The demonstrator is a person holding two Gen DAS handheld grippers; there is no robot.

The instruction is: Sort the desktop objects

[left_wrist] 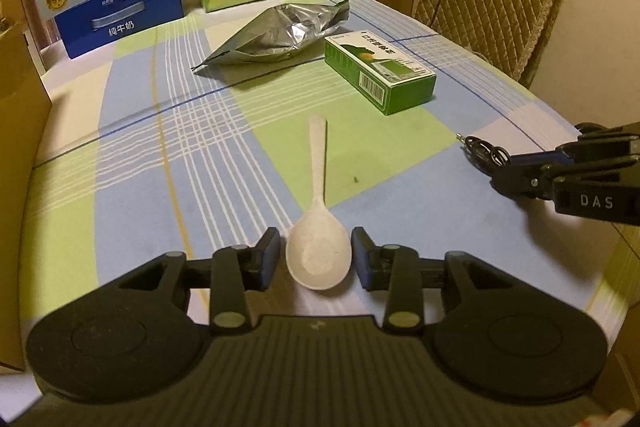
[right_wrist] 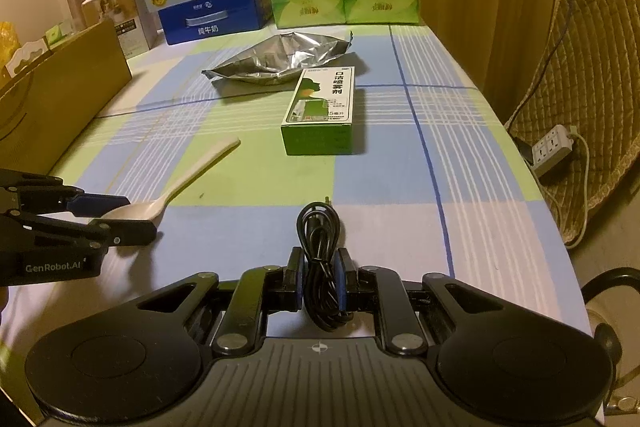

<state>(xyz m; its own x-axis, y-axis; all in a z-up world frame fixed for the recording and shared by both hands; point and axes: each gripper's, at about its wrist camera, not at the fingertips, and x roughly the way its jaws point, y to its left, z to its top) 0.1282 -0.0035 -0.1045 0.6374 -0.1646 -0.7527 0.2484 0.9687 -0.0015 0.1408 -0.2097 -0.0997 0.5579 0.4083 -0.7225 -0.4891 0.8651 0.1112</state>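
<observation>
Left hand-held gripper [left_wrist: 316,259] straddles the white spoon's [left_wrist: 319,255] bowl on the worktop [left_wrist: 400,187]; small gaps both sides, pads not pressing. Right hand-held gripper [right_wrist: 320,279] is clamped on a coiled black cable [right_wrist: 320,259]. Only the right view shows "GenRobot.AI" on the left unit and a power strip [right_wrist: 554,149]; left view shows "DAS". Green box [right_wrist: 320,115] farther off reads "口洁喷雾剂".

A white plastic spoon [left_wrist: 319,227] lies flat on the checked tabletop [left_wrist: 132,155], bowl near, handle pointing far. A coiled black cable [right_wrist: 322,259] lies to its right. Farther off, a green carton [left_wrist: 378,69] with a barcode lies on its side, and a crumpled silver foil pouch [left_wrist: 280,33] lies just beside it, to the left.
</observation>
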